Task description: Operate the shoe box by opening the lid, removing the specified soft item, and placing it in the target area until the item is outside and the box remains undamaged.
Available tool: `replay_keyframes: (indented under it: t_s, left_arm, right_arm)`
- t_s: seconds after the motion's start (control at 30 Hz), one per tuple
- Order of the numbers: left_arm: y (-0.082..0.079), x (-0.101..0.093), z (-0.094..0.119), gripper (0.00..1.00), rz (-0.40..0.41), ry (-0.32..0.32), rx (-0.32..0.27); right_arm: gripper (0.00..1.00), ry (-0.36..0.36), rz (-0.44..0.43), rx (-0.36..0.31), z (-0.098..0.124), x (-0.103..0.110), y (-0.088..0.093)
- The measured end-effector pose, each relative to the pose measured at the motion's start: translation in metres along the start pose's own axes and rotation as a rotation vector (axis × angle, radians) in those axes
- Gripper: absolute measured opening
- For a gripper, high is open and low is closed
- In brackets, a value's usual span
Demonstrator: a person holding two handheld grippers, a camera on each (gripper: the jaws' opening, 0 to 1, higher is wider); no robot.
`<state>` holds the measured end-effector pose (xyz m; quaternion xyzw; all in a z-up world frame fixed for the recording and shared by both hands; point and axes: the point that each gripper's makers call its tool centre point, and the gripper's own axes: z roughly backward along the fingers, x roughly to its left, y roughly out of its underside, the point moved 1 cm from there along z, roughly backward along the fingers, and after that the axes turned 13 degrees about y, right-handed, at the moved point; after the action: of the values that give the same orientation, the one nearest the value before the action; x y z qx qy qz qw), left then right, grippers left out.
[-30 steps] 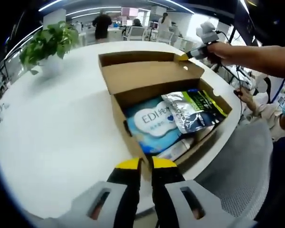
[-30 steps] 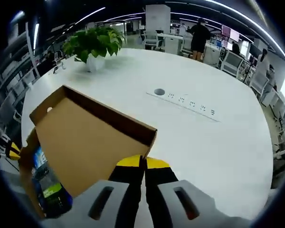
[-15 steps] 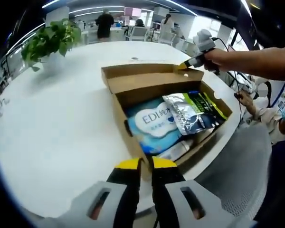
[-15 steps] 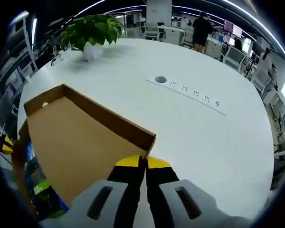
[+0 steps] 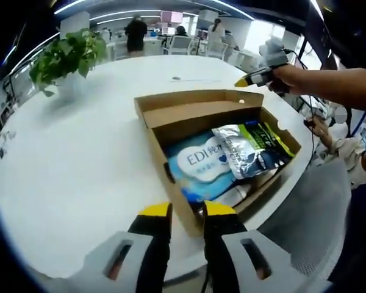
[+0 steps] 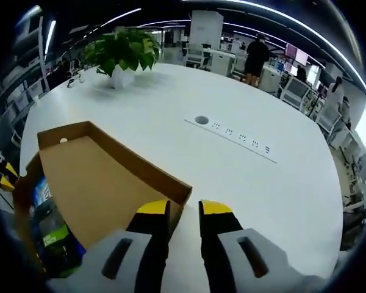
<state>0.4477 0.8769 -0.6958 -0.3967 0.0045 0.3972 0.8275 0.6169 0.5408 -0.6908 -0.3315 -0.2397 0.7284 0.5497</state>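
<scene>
The shoe box (image 5: pixel 189 159) of brown cardboard sits open on the round white counter (image 5: pixel 79 159), near the counter's edge. Its lid (image 5: pixel 198 110) is folded back and lies nearly flat on the counter behind the box, inner side up, still joined along the hinge.

Inside the box lies a blue and white soft pack (image 5: pixel 198 166) with large letters printed on it. Beside it, partly resting on it, is a shiny silver pouch (image 5: pixel 249 152) with dark and green print. A pale, flat item shows under the soft pack near the front wall, too little of it to tell what it is. In the right gripper view the same box contents (image 6: pixel 46 223) peek out as blue and green patches past the lid (image 6: pixel 104 189), which spreads wide across the lower left.

The left gripper (image 5: pixel 186 212) stands just at the near corner of the box, its yellow-tipped jaws parted, one on each side of the front wall's corner and gripping nothing. The right gripper (image 6: pixel 184 209) hovers at the far corner of the lid's rim, its jaws likewise spread apart with nothing between them. In the left gripper view the right gripper (image 5: pixel 256 78) appears above the lid's far corner, held in a person's hand (image 5: pixel 293 76).

A potted plant (image 6: pixel 123 52) stands far off on the counter, and a strip of sockets (image 6: pixel 232 134) is set into the surface. Beyond are office desks and people standing.
</scene>
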Motion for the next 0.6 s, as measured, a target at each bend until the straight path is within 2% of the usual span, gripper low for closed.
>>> replay_keyframes:
  t_s: [0.3, 0.43, 0.6]
  left_arm:
    - [-0.018, -0.018, -0.004, 0.22, -0.039, 0.06, -0.055]
    - [-0.02, -0.033, -0.01, 0.31, -0.076, 0.115, -0.063]
    - [-0.021, -0.039, -0.013, 0.3, -0.084, 0.141, -0.069]
  right_arm:
    - [0.18, -0.019, -0.023, -0.027, 0.03, 0.014, 0.003]
    - [0.18, -0.028, -0.031, -0.017, 0.039, 0.022, 0.012]
    - [0.16, -0.038, -0.034, -0.015, 0.051, 0.03, 0.021]
